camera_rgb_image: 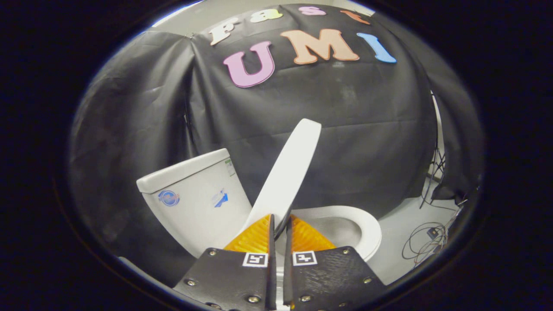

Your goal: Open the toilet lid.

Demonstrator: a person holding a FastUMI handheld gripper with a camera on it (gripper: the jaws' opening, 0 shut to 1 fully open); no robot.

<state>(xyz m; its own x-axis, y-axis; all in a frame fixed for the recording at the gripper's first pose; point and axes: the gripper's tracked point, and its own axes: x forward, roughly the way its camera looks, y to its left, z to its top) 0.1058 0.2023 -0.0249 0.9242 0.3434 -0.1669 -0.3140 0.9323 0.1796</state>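
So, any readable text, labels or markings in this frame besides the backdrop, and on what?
Tank: round sticker and arrow-like sticker, print too blurred to read.
Tank's upper corner: small label, too small to read.
Hand-held gripper, shut on the lid: two square black-and-white markers, no words.

The near edge of the toilet lid (287, 172) ran down behind the fingers of the gripper (281, 224), so whether both pressed on it was hard to tell. The fingers also covered the near part of the seat (367, 229) and the bowl. The 2 stickers on the tank (194, 198), left of centre, were too small to read. The cables (425, 242) at lower right were tangled and cut off.
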